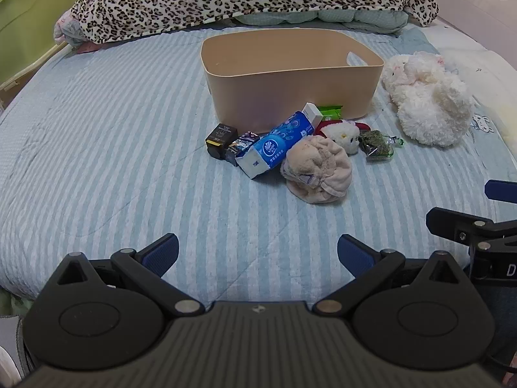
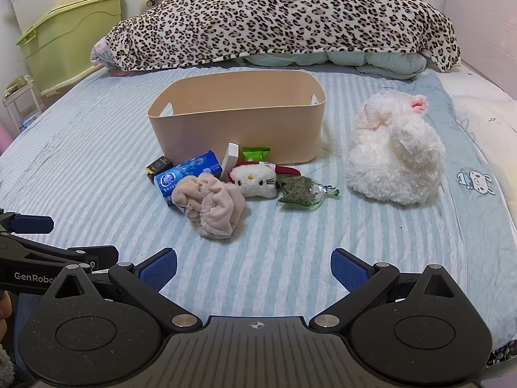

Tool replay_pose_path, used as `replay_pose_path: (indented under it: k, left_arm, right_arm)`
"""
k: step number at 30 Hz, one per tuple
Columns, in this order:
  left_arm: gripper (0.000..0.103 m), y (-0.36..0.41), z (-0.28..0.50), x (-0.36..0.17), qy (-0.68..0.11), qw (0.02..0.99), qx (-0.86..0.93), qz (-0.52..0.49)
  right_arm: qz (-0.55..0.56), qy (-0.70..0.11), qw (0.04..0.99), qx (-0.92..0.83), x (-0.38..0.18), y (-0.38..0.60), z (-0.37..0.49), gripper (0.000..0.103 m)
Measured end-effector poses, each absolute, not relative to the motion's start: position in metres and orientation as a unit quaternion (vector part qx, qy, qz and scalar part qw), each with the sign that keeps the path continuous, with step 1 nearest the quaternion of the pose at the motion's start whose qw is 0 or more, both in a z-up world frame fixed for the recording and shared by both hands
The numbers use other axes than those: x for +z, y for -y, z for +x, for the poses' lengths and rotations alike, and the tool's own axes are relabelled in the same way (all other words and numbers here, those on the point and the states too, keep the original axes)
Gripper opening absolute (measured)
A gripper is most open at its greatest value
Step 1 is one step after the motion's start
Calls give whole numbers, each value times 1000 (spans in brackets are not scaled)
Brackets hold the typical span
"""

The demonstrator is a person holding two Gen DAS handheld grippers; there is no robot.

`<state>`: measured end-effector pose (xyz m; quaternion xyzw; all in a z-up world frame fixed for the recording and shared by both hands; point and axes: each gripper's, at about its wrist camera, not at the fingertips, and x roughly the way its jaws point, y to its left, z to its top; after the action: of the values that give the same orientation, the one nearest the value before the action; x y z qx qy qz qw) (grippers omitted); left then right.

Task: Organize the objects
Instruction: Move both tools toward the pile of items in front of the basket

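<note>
A beige storage bin (image 1: 290, 90) (image 2: 239, 129) stands on the striped bed. In front of it lies a pile: a black box (image 1: 219, 139) (image 2: 156, 166), a blue tissue pack (image 1: 278, 145) (image 2: 187, 174), a white box (image 1: 313, 113) (image 2: 231, 160), a green packet (image 1: 329, 113) (image 2: 255, 153), a Hello Kitty plush (image 1: 342, 132) (image 2: 255, 181), a pink crumpled cloth (image 1: 318, 169) (image 2: 210, 205) and a clear bag of green herbs (image 1: 378, 145) (image 2: 302, 192). A big white plush (image 1: 426, 97) (image 2: 394, 152) lies to the right. My left gripper (image 1: 258, 255) and right gripper (image 2: 253, 270) are open, empty, well short of the pile.
A leopard-print blanket (image 2: 284, 16) is heaped at the bed's far end. Green plastic storage boxes (image 2: 68, 38) stand beside the bed at the left. The right gripper shows at the right edge of the left wrist view (image 1: 475, 226).
</note>
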<state>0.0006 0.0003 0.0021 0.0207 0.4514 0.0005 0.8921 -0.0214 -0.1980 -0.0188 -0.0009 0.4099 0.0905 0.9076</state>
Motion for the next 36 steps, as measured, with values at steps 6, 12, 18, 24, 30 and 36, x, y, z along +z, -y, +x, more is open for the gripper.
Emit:
replay_pose_path:
  k: [6,12,18,24,30,36]
  left_arm:
    - [103,0,1,3,-453,891,0,19]
    - [103,-1,1,2,-453,891,2,19]
    - [103,-1,1,2,-453,891,2,18]
    - [103,-6,4,1,-452,892,3,10]
    - [103,-10,10,-3,-455,890,-32,24]
    - [103,-14,17,-8,-457,889,-28,22]
  right_arm:
    - [0,-410,908,91,-19,199,-21,103]
    - [0,-410,907,91,-19,198,-21,103]
    - [-1,-410,908,91,-18,198,-21,103]
    - [-1,-411,907,89,-20,199,-19,103]
    - [-2,-412,907,89,-23,196,-13,103]
    - [-5,-410,908,89,-25,194,-3,103]
